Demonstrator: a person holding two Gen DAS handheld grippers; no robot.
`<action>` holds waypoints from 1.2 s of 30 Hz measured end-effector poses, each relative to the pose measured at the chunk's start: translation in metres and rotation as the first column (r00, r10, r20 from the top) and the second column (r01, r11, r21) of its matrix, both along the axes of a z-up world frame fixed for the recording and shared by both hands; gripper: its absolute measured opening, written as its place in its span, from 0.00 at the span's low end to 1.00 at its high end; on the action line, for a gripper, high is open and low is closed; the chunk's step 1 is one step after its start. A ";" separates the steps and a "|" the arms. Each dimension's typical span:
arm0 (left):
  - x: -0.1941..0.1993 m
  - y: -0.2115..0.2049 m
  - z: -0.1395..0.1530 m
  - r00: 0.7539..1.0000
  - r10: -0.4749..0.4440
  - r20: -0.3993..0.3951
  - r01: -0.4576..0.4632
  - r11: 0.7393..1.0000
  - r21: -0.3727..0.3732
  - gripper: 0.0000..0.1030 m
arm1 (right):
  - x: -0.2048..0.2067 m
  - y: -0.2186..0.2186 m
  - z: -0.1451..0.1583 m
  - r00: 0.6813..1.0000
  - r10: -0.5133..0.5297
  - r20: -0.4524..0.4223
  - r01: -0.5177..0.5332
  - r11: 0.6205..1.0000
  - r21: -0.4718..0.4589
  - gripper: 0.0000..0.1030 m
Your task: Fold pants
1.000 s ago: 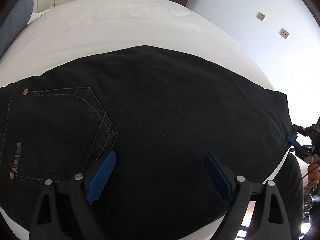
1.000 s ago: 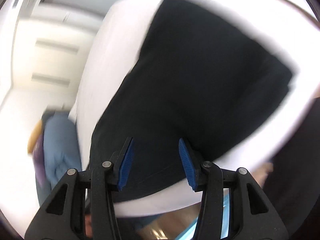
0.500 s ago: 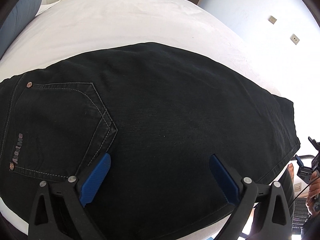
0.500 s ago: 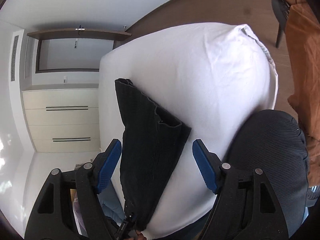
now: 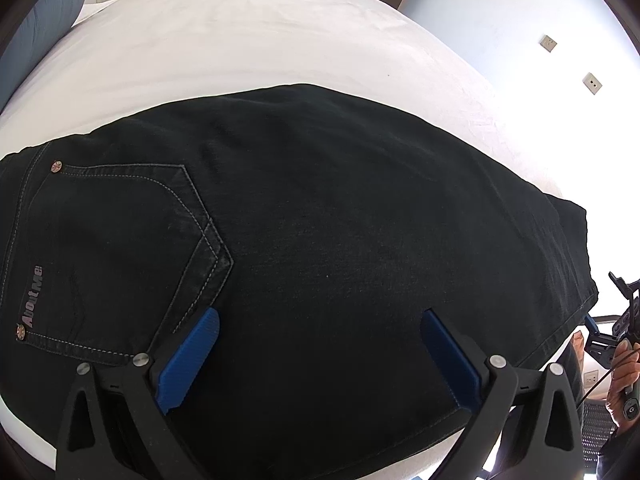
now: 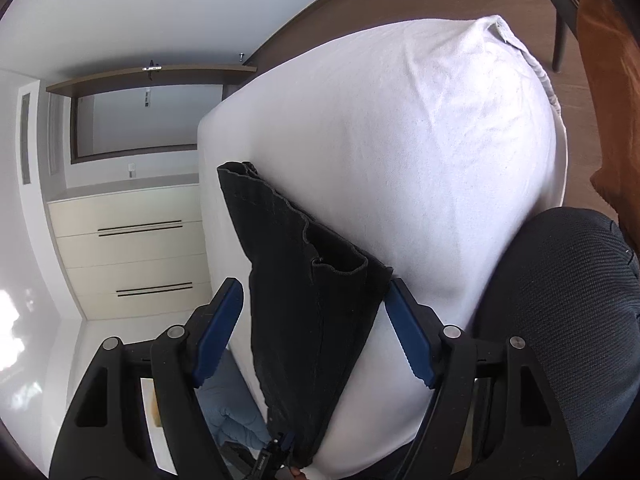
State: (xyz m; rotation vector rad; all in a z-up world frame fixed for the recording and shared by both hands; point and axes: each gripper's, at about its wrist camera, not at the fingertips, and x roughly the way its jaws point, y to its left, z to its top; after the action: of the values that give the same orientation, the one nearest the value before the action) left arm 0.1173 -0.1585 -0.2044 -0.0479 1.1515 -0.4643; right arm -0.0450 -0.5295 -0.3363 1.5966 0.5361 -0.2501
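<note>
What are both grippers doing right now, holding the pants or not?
Left gripper: jaws wide open above the black pants, holding nothing.
Right gripper: jaws open, pant leg ends between them, not clamped.

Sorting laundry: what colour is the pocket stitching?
Pale grey on the black pants, clearest on the pocket in the left wrist view.

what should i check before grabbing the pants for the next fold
1. Left gripper open, nothing between the pads: ok.
2. Right gripper open, its jaws having just widened; hem end of the pants between the pads, not pinched: ok.
3. Pants lying flat on the bed, back pocket up: ok.
4. Leg hems aligned: not ok, edges look uneven.
5. All of the pants on the bed: cannot tell.
</note>
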 end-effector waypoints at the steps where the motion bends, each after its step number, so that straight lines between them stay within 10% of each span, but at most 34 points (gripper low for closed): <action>1: -0.001 0.001 -0.001 1.000 0.000 0.000 0.000 1.000 -0.001 0.99 | -0.003 0.000 0.000 1.000 -0.009 0.021 0.008 1.000 0.013 0.70; 13: -0.001 0.003 0.000 1.000 0.006 -0.001 -0.006 1.000 0.003 0.99 | -0.008 0.020 -0.004 0.973 -0.093 0.211 0.076 0.993 0.085 0.59; 27: -0.001 0.006 0.001 1.000 -0.001 -0.008 0.001 1.000 0.002 0.99 | 0.006 0.008 -0.013 0.977 -0.141 0.159 0.132 0.989 0.064 0.16; 36: 0.000 0.007 0.021 0.999 0.035 0.006 -0.034 0.997 -0.075 0.90 | 0.012 -0.004 0.002 0.989 -0.105 0.100 0.108 0.994 -0.023 0.12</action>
State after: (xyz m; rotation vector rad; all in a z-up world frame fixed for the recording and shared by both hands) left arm 0.1175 -0.1519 -0.1836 -0.1306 1.1241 -0.4764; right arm -0.0332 -0.5334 -0.3340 1.6034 0.3705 -0.2565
